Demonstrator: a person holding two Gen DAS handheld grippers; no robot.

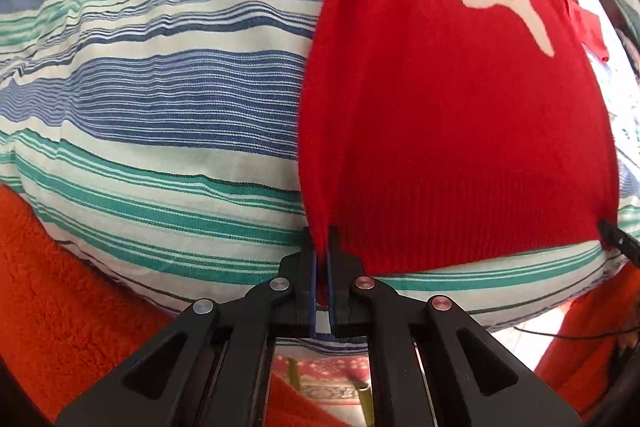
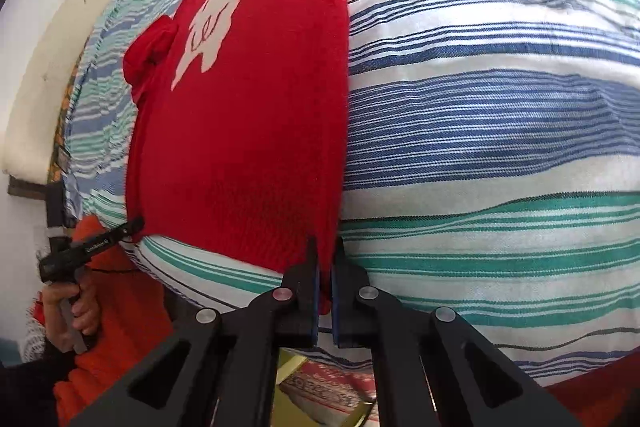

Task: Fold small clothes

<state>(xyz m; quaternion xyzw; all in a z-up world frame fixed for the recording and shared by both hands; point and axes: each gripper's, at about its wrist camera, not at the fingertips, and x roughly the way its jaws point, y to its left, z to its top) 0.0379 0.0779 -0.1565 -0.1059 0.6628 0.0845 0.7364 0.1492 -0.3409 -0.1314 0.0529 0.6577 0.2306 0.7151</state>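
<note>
Both tongs pinch the hem of the red sweater: the left gripper clamps one bottom corner, the right gripper the other. The sweater lies flat, front up, on the striped bedcover; no fold looks made yet. One sleeve is bunched, the collar cut off.
</note>
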